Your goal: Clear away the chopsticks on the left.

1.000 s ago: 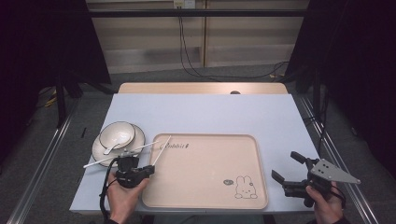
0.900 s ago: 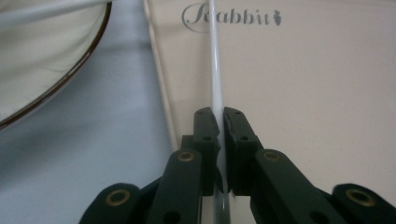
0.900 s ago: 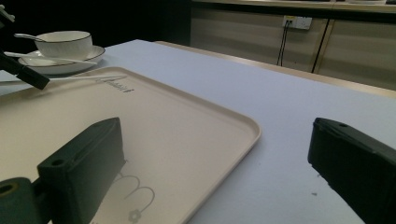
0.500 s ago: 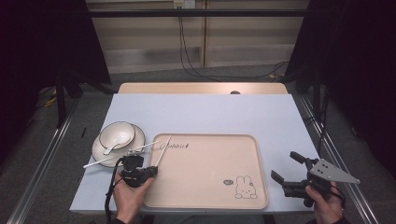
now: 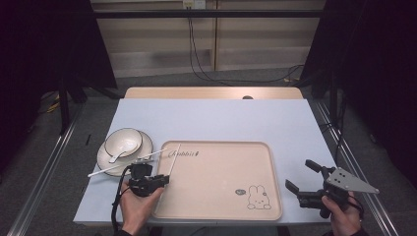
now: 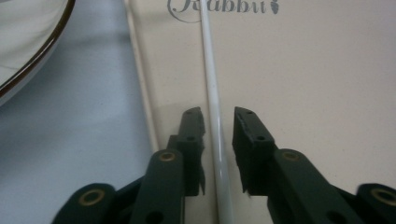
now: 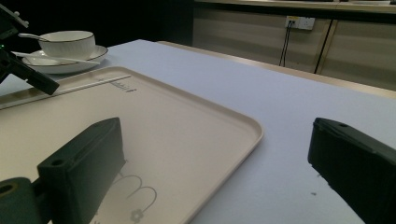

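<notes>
While the left claw [image 6: 218,116] has just been opening, the white chopstick [image 6: 212,102] lies loose between its jaws on the tray [image 5: 221,196]; the right claw [image 5: 300,176] rests spread over the desk [image 5: 221,118].

A cream tray [image 5: 216,196] bears a small rabbit drawing and dark lettering. The chopstick [image 6: 212,93] is white, the bowl [image 5: 124,142] white with a dark rim, the table [image 5: 221,118] pale blue.

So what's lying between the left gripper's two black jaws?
A thin white chopstick, lying on the beige rectangular tray, sits untouched between them in the left gripper view.
</notes>
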The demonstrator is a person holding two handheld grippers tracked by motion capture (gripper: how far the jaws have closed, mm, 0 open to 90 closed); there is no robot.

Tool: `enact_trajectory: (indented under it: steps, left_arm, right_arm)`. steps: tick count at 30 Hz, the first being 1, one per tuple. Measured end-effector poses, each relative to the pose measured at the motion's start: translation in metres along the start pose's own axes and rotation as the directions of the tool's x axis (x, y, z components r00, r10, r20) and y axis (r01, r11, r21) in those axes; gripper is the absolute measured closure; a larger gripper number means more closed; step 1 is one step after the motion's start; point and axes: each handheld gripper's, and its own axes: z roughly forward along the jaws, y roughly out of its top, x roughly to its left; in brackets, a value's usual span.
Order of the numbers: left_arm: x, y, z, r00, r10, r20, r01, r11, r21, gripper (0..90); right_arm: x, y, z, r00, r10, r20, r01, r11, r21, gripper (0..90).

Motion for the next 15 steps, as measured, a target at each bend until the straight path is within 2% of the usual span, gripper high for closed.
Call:
enact_trajectory:
  steps: [5,9,11,13,15]
  left_arm:
    - [0.0,0.001,-0.007,0.9969,0.057,0.054,-0.054,0.9969,-0.057,59.5]
    - [0.0,-0.001,-0.016,0.9875,0.144,0.064,-0.137,0.9854,-0.101,43.0]
    - [-0.002,-0.003,-0.022,0.9824,0.176,0.063,-0.164,0.9734,-0.16,32.9]
    - [-0.003,-0.005,-0.029,0.9711,0.225,0.079,-0.202,0.9529,-0.226,29.6]
    - [-0.004,-0.004,-0.034,0.9614,0.263,0.08,-0.235,0.9362,-0.262,23.2]
  right_arm:
    - [0.0,0.0,0.0,1.0,0.001,0.0,-0.001,1.0,0.0,3.0]
    - [0.0,0.0,0.0,1.0,-0.005,-0.003,0.005,1.0,0.0,3.0]
    - [0.0,0.0,0.0,1.0,-0.003,0.002,0.003,1.0,-0.003,3.0]
    - [-0.001,0.0,-0.001,1.0,-0.003,0.0,0.003,1.0,-0.002,3.0]
    - [-0.001,0.0,0.0,1.0,-0.004,0.002,0.004,1.0,-0.002,3.0]
